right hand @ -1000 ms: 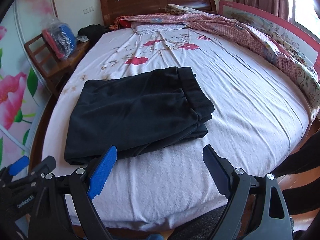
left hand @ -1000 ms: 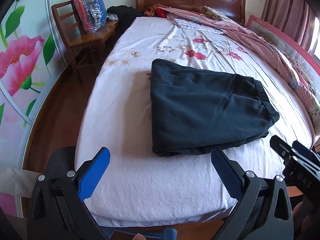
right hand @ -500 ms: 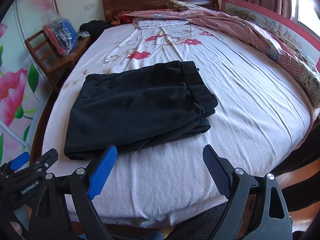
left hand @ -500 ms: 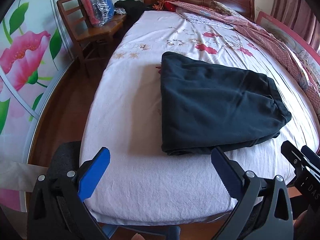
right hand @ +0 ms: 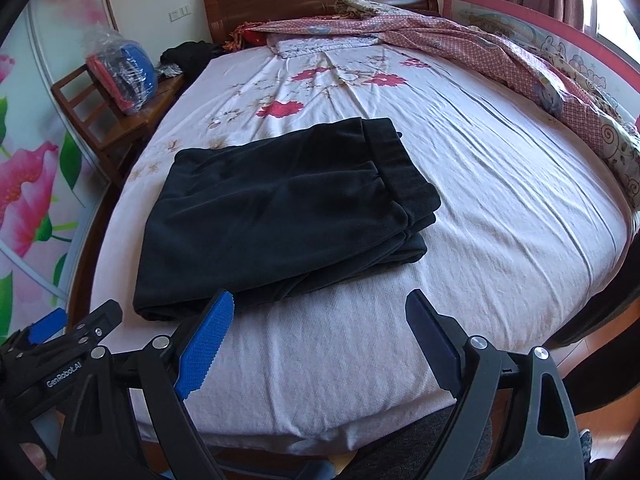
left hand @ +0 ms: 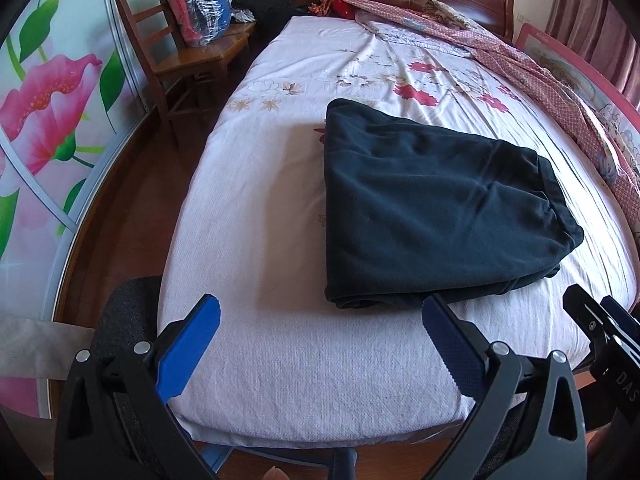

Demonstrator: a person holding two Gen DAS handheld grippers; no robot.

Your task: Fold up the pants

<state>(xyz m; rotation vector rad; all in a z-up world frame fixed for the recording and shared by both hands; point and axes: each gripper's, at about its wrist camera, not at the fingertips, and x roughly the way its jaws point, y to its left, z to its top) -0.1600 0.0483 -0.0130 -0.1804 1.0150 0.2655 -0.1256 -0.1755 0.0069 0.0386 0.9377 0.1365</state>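
Both views have shifted slightly since a second ago: the left wrist view has swung left, so the pants sit further right in frame and more of the floor and chair shows; the right view has crept closer and the pants fill more of it. Pants themselves unchanged. Left gripper held low over the near edge of the bed, fingers spread wide, nothing between them, not touching cloth. Right gripper same pose, level, just off the near bed edge, fingers wide apart and empty. Black pants lie folded into a flat stack on the white floral sheet, waistband end toward the right, layered edges facing the grippers. Wooden chair with a plastic bag stands left of the bed. Pink quilt bunched along the far right side.
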